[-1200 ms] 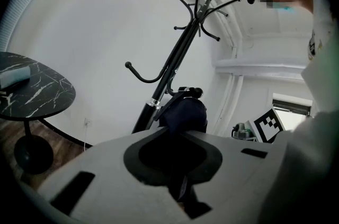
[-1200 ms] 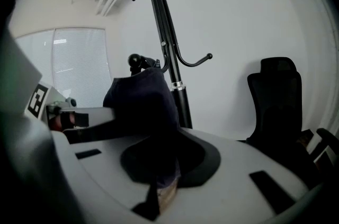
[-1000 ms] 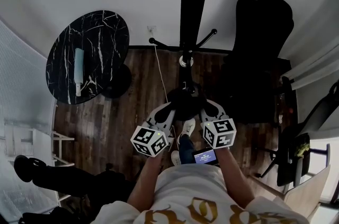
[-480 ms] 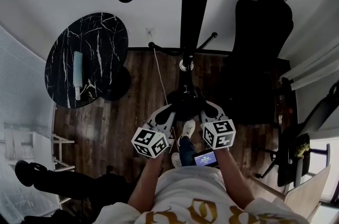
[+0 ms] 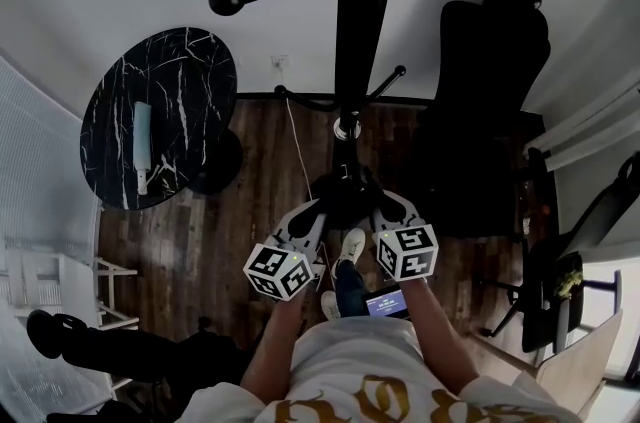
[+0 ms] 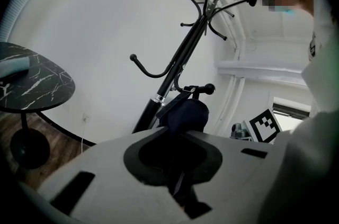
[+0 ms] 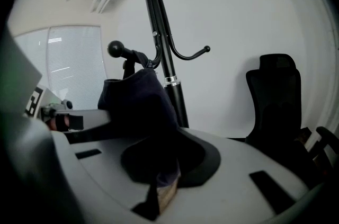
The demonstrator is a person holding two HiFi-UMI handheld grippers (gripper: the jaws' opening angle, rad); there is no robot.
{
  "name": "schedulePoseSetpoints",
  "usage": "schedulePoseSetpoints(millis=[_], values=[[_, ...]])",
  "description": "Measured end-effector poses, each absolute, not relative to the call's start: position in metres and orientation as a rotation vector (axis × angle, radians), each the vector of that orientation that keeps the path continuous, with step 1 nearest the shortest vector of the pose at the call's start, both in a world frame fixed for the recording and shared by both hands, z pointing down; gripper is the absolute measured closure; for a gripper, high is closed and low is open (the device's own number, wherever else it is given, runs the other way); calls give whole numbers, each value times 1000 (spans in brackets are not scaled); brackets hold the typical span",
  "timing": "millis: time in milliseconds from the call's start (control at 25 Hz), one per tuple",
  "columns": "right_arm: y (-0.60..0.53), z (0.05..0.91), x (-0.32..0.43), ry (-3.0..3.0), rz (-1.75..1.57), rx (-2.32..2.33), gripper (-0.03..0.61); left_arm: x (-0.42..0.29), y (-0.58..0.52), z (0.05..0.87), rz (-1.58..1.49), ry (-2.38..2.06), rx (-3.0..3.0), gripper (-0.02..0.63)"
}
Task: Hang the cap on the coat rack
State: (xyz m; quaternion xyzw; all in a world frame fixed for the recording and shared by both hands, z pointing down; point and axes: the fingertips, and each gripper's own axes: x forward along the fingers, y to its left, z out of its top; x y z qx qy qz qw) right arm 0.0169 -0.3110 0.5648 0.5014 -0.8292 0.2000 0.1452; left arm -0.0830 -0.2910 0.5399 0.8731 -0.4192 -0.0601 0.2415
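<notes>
**Head view.** The cap, dark, sits at the frame's centre, just below the foot of the coat rack. It is held between both tongs over the wood floor. The left gripper reaches it from the lower left and the right gripper from the lower right. Each gripper's marker cube lies nearer the bottom edge. A round marble-patterned table occupies the left of the frame and a black chair the upper right. A thin cable runs down the floor beside the pole.

**Left gripper view.** The jaws of the left gripper stand narrow, pressed together on a fold of the cap, which rises just beyond their tips. A ball-tipped hook of the rack lies directly above the cap. Whether the two touch cannot be told. The table shows at the left edge.

**Right gripper view.** The jaws of the right gripper are likewise closed on cloth of the cap, with a pale strip pinched in the seam. The cap bulges up and to the left, beneath a ball-tipped hook. The pole stands behind it, and the chair is at the right.
</notes>
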Motion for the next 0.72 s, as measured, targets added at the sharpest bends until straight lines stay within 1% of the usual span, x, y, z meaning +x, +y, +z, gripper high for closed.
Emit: schedulePoseSetpoints(millis=[720], values=[[-327,571,16,-2373,534,1434,551,-83,-304,545,-163,-1134,2370,588]])
